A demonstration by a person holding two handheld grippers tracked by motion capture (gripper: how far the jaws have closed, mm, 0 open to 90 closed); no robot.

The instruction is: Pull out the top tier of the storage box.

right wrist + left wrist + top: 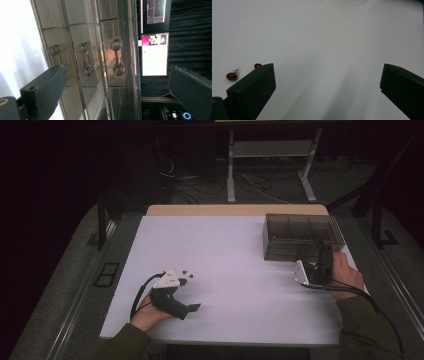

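Two small red stud earrings lie on the white mat (pixel 225 270): one (pixel 231 76) left of my left jaw, the other (pixel 257 65) just past that jaw's tip. My left gripper (pixel 327 75) rests low over the mat, open wide, with bare mat between its jaws. In the high view it (pixel 189 295) sits at the front left and points right, with the earrings (pixel 186 273) just beyond it. A smoky clear drawer box (pixel 300 237) stands at the back right. My right gripper (pixel 325 251), rolled on its side, stands open facing the box's drawer handles (pixel 117 56).
The box front has three drawers side by side, each with a clear bar handle (pixel 85 58). A lit monitor (pixel 154 53) glows beyond the box. Cables and a metal stand (pixel 270 165) lie on the floor past the table's far edge.
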